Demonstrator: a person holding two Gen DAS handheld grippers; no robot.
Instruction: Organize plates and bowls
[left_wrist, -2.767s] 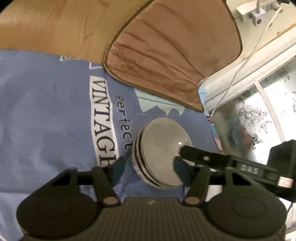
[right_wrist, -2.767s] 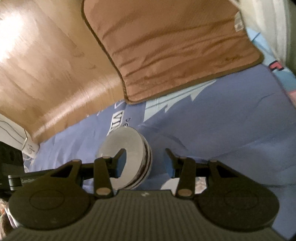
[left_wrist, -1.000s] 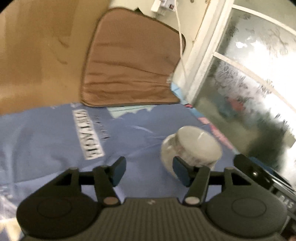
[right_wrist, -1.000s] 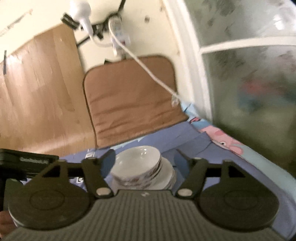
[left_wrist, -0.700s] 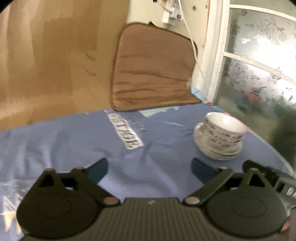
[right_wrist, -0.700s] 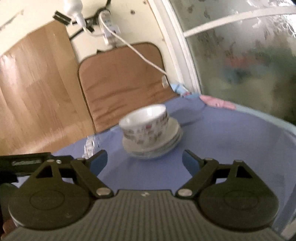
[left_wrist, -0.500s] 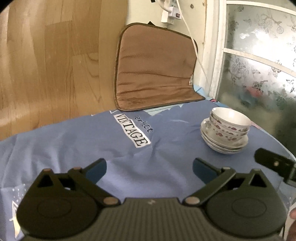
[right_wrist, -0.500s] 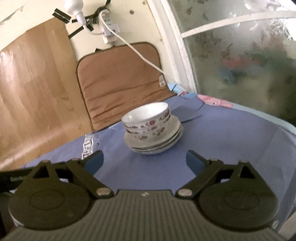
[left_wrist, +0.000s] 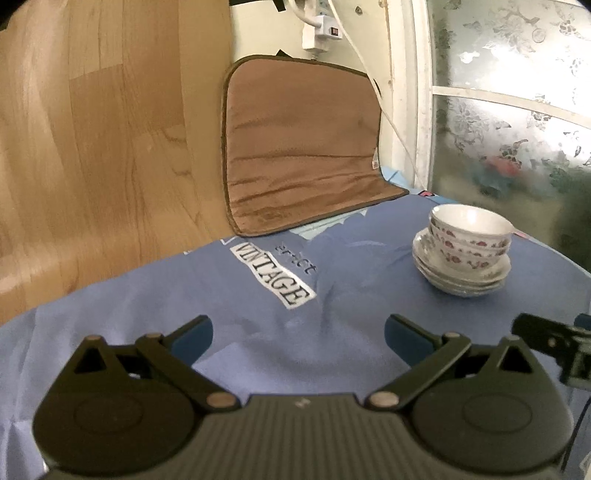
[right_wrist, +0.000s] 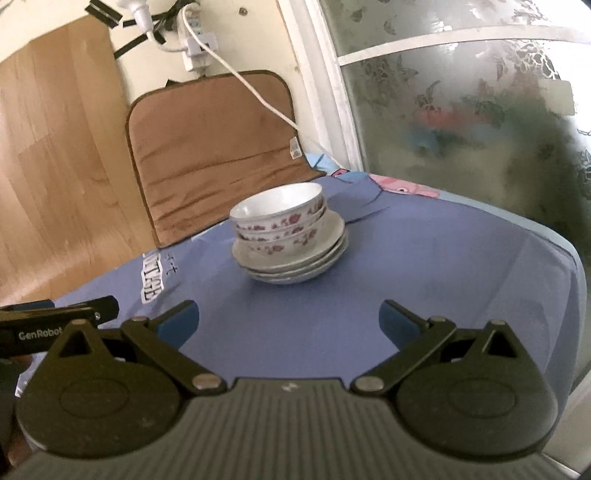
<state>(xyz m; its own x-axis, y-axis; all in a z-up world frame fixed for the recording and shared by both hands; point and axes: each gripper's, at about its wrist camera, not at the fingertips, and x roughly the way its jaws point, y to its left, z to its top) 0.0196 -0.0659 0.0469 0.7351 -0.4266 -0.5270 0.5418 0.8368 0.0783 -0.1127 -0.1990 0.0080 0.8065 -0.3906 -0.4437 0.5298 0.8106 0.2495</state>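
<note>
In the left wrist view, the left gripper (left_wrist: 297, 334) hung over the blue cloth (left_wrist: 258, 332) with its jaws spread wide and nothing between them. The stack of plates (left_wrist: 461, 282) sat well ahead and to the right on that cloth, with the nested bowls (left_wrist: 469, 236) on top, near the frosted window (left_wrist: 517, 110); a black tip of the other tool showed at the right edge, clear of the crockery. A brown cushion (left_wrist: 299, 147) leaned against the wall behind. In the right wrist view, the right gripper (right_wrist: 288, 321) was likewise spread apart and empty, and the same crockery stood almost straight ahead of it: bowls (right_wrist: 280, 218) nested in a pile, floral-rimmed, resting on the plates (right_wrist: 295, 262), all upright and apart from both tools. The bowls sat a little off-centre, toward the left of the plates. Judging by this, the stacking step looked finished, the dishes gathered into one pile and both tools let go. If anything remained, the next move would call for a check that the pile sat steady, and any further nudge would need both tools to close gently on the plate rims from opposite sides, since the top bowls could slide.
</note>
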